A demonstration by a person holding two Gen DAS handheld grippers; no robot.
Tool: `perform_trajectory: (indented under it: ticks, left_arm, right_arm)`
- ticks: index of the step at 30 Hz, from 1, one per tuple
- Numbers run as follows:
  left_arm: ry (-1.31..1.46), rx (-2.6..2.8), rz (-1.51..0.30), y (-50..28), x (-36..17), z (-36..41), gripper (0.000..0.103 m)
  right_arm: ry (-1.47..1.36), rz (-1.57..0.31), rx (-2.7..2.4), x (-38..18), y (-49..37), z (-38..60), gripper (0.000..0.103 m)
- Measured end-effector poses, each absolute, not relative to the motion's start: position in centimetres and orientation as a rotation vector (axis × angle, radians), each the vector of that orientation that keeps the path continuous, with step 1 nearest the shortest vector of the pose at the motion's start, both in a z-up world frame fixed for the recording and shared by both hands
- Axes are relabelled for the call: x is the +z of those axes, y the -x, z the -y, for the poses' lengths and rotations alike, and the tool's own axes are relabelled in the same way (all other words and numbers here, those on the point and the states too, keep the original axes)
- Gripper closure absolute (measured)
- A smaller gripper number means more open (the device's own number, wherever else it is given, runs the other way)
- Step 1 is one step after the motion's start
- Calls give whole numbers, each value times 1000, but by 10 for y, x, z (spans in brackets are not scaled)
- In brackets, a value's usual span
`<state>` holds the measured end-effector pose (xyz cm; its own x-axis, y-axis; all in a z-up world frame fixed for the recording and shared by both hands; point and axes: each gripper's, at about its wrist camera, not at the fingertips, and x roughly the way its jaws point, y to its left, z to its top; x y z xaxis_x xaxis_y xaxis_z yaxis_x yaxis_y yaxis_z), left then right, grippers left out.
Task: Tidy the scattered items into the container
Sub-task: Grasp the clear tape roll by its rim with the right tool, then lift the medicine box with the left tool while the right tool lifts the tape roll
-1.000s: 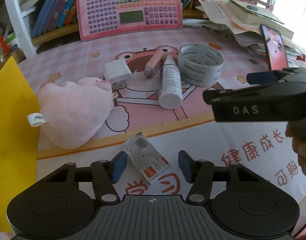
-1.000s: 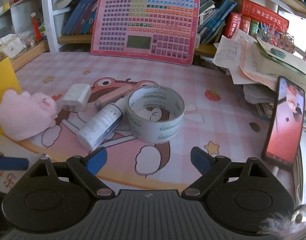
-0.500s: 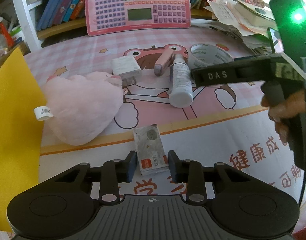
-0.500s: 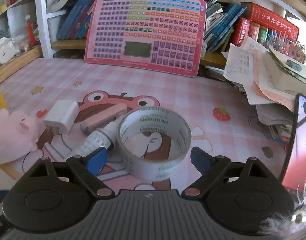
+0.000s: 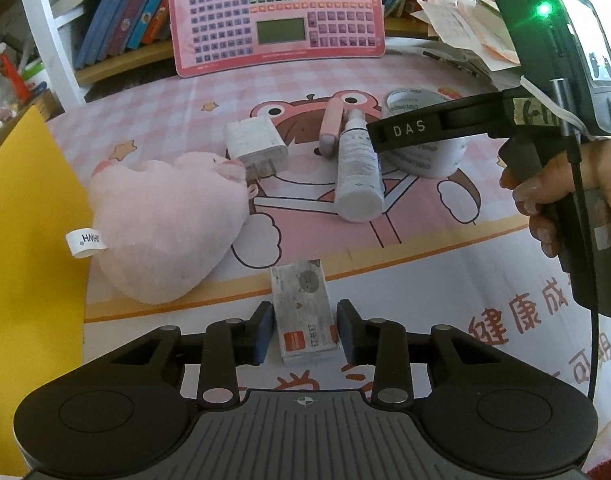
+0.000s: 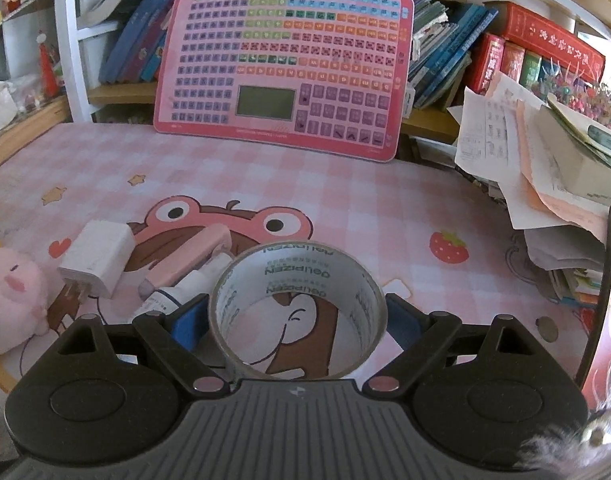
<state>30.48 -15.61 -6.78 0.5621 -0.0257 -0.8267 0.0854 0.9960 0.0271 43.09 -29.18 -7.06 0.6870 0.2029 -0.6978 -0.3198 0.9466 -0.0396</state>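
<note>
Both sets of jaws straddle something on the table. On the left gripper [image 5: 304,330] they stand narrow around a small flat box [image 5: 304,312] and are easing open a little; a sliver of tablecloth shows between the left pad and the box, and the right pad sits at its edge without clearly pressing, so I would not call it gripped. The box lies lengthwise between the pads, short sides facing them, which suits a pinch across its narrow width.

On the right gripper [image 6: 294,322] the jaws are wide, one blue pad on each side of a roll of clear tape [image 6: 297,314] that rests on its flat edge with the hole facing up. Such a spread is needed to clear the roll's full width; whether the pads touch its wall cannot be told from here.

From the left wrist camera, a pink plush pig [image 5: 165,232] lies at ten o'clock of the box, a white charger plug [image 5: 257,146] and a white spray bottle [image 5: 357,172] near twelve o'clock, with a pink tube [image 5: 330,126] just beside the bottle. A person's hand [image 5: 561,196] holds the right gripper's handle at two o'clock. At nine o'clock stands a yellow panel [image 5: 25,240], likely the wall of the container, close to the left gripper so that drops are short.

Nothing appears to be in the container yet, though its inside is hidden. Judging by the positions, each hand is set for its own pickup.
</note>
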Motion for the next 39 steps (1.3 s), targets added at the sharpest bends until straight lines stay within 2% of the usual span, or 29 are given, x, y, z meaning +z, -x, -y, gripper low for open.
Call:
perform_trajectory:
  ticks: [3,6,39]
  left_arm:
    - [-66,-68,-970,-305,-68,156,70]
    - [-59,-76,-974,-306,-67,155,73]
    - [64,-109,-907,-250,-26,145,74]
  right_arm:
    - [155,-775,289,-73,-433,294,13]
    - [145,-785,305,-73,-433,296,20]
    - [71,-755,395,-37,-326,318,20]
